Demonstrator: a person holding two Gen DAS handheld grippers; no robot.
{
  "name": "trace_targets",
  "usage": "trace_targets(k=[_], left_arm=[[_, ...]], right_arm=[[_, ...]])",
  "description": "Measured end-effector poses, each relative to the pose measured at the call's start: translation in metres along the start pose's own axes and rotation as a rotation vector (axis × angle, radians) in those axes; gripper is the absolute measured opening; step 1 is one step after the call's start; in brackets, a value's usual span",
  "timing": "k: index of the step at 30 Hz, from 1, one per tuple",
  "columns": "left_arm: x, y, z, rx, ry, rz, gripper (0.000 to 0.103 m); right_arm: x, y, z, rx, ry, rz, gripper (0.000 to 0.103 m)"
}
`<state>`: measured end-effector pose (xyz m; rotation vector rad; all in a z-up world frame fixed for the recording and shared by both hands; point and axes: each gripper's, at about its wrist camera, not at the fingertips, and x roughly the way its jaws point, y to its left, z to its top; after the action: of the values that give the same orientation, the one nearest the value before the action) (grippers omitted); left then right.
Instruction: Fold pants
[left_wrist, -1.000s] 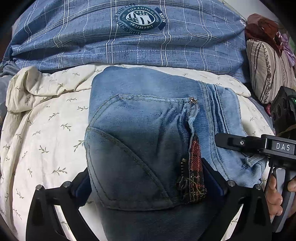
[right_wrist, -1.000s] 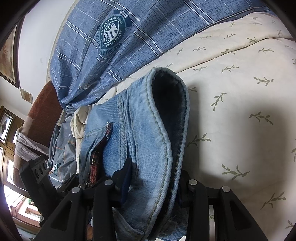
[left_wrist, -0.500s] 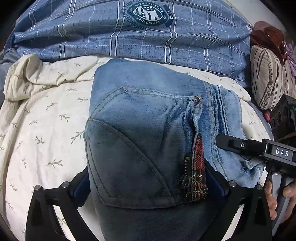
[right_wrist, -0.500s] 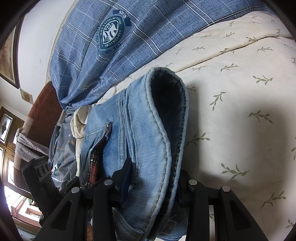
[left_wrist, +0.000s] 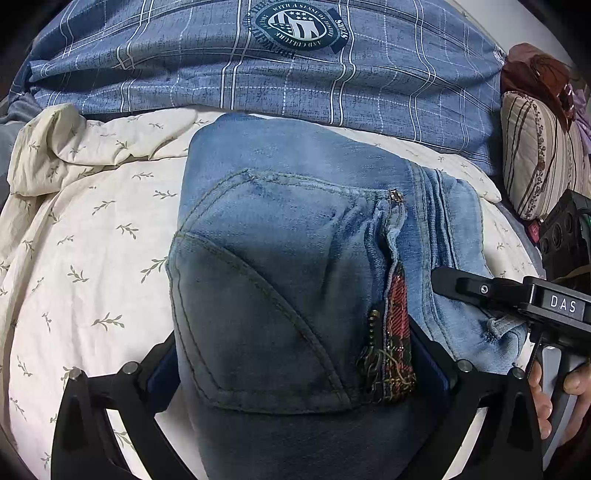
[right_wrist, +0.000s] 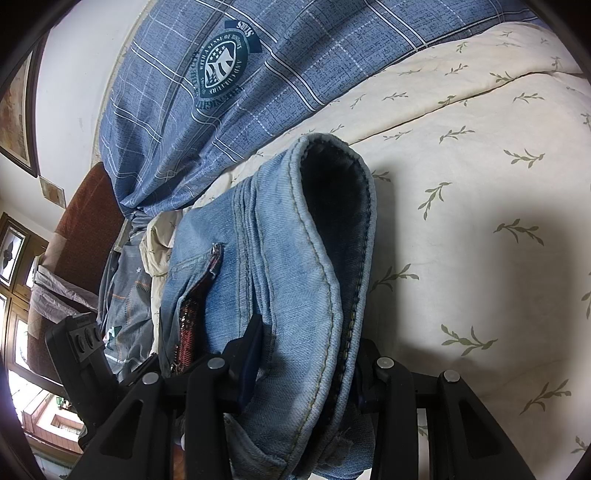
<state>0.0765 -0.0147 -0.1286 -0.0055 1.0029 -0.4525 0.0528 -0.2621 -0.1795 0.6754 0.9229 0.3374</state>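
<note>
A bed with a cream leaf-print sheet (right_wrist: 480, 155) and a blue checked quilt (left_wrist: 295, 85) stands against a white wall (right_wrist: 77, 92). A framed picture (right_wrist: 14, 110) hangs there; a striped pillow (left_wrist: 535, 155) lies nearby.

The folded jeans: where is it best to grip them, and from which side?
Probably the thick near edge of the folded jeans, approached from the near side. The layers stack there, so jaws can close over them, as the left gripper and right gripper do.

Faded blue denim pants (left_wrist: 288, 258) with red plaid lining between the black left gripper (left_wrist: 295, 373) fingers; beyond it, cream sheet (left_wrist: 92, 240) with olive sprigs and blue-checked pillow (left_wrist: 258, 74)
</note>
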Motion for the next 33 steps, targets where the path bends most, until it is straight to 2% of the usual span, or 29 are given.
trace_targets(k=[23,33], left_arm=[[-0.002,-0.002,-0.003,0.015,-0.018,0.020,0.103],[-0.009,-0.010,-0.006,0.061,-0.054,0.075,0.103]], right_arm=[[0.000,-0.001,-0.001,0.002,0.001,0.003,0.042],[0.000,-0.003,-0.001,0.003,0.003,0.009,0.044]])
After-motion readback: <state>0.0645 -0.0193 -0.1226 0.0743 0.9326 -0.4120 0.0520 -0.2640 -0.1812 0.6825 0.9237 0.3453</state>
